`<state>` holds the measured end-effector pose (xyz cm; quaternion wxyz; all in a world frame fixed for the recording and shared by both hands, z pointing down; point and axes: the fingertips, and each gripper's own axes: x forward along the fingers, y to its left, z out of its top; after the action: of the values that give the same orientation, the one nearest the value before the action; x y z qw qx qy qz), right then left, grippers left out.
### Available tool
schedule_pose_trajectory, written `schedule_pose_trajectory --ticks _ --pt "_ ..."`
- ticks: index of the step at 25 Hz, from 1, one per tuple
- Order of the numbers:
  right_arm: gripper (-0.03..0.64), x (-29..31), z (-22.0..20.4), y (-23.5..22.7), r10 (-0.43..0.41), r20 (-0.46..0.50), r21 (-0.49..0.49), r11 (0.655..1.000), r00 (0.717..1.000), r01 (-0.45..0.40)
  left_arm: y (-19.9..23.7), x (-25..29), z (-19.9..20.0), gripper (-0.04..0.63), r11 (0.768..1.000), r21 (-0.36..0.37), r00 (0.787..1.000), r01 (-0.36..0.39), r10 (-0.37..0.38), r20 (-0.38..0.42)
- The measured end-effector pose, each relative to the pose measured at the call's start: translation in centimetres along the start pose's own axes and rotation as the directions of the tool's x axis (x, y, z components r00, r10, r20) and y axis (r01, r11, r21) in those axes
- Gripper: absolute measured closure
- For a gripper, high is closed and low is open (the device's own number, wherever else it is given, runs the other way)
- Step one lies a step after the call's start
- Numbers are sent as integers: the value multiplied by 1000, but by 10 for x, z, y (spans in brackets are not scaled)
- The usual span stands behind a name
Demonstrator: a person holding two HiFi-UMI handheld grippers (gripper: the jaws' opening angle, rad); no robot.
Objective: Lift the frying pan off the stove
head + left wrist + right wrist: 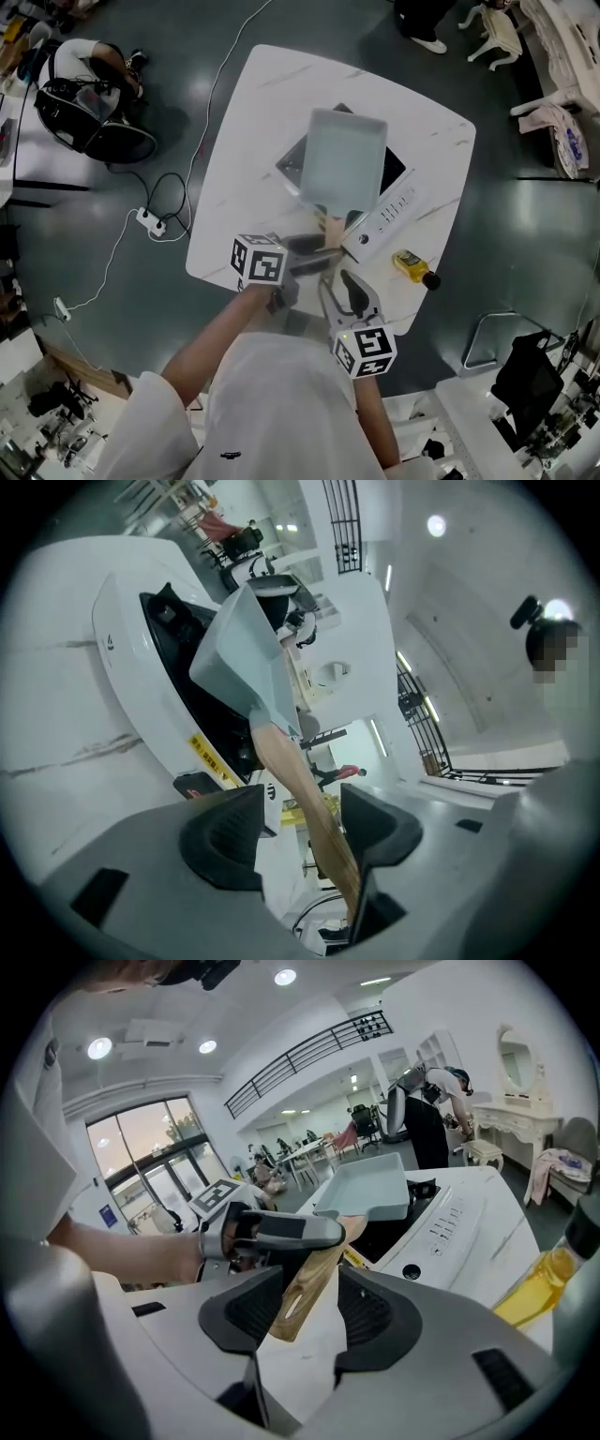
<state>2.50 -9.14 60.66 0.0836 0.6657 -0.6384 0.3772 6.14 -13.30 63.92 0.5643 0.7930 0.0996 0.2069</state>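
**Frying pan on the stove, both grippers spread around its handle**

Frying pan [345, 155], square and grey-blue, is seen sitting on the black glass of the stove [398, 202], which is set on a white table [253, 122]. The pan's wooden handle [330, 228] is pointed out past the stove's near edge, toward the person.

Over to the left gripper [300, 822]: it is held sideways just off the stove's near edge, jaws spread wide, and the handle is caught running between them. The wood is seen lying close to one jaw, with a clear gap left on the other side. No pinch is shown.

Now the right gripper [309, 1307]: it is lined up a little farther from the stove, aimed along the handle toward the pan. Its jaws are spread as well. The handle's rounded end, with a slot cut near the tip, is framed between them, and a gap is seen on each side. In the right gripper view, the left gripper is seen laid across the handle, nearer the stove.

A yellow bottle [412, 267] is spotted lying on the table just beside the stove's white control strip, on the right gripper's side. Well apart from the stove, down on the dark floor, a white power strip [150, 222] is seen with its cable trailing.
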Motion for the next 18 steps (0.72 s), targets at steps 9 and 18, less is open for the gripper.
schedule_pose_trajectory --ticks 9,18 --pt "436 16 -13 2 42 -45 57 998 998 -39 3 10 2 428 995 -48 996 91 -91 -2" --pt "437 22 -27 5 39 -117 71 997 992 -31 4 11 -1 463 986 -121 993 118 -116 27"
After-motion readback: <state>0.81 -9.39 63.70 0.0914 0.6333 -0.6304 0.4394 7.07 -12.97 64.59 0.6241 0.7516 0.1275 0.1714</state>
